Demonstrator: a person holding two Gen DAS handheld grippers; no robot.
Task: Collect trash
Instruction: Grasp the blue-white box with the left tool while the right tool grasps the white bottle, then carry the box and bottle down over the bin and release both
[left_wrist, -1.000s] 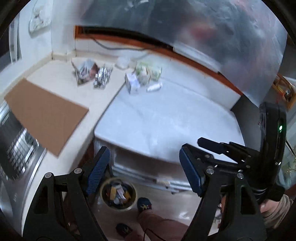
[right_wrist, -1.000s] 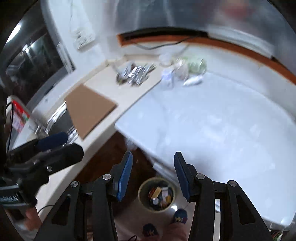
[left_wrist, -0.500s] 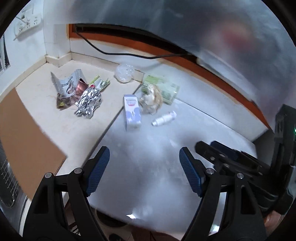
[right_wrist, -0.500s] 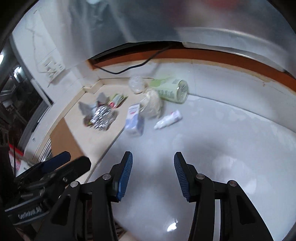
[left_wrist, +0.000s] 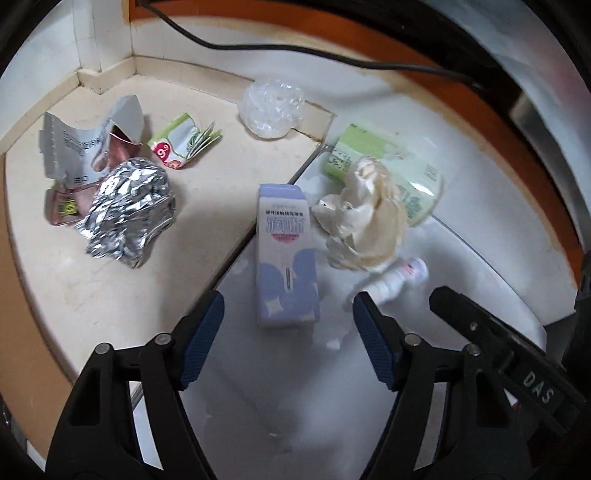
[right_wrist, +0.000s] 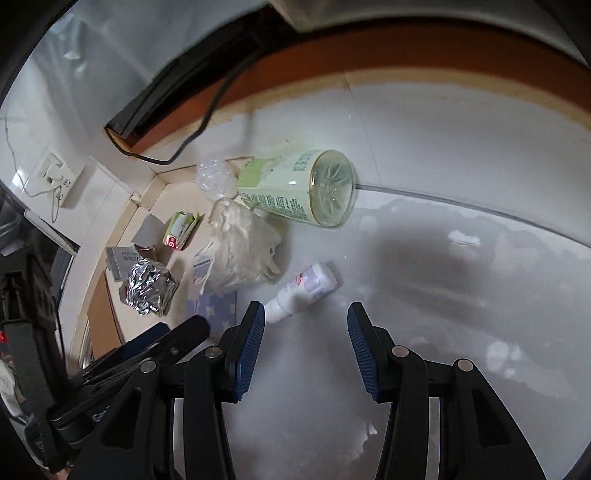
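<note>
— While both tools hung empty, where was the trash?
— Left gripper (left_wrist: 288, 332) gaped before the lilac carton (left_wrist: 286, 254); right gripper (right_wrist: 304, 347), spread too, beside the small white bottle (right_wrist: 303, 291) near it.

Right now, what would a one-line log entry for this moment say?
stage: approaching trash | left gripper: open, over lilac carton | right gripper: open, near small white bottle | nothing picked up

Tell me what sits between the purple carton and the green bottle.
The crumpled paper wad sits between the purple carton and green bottle, clearest in the left wrist view.
</note>
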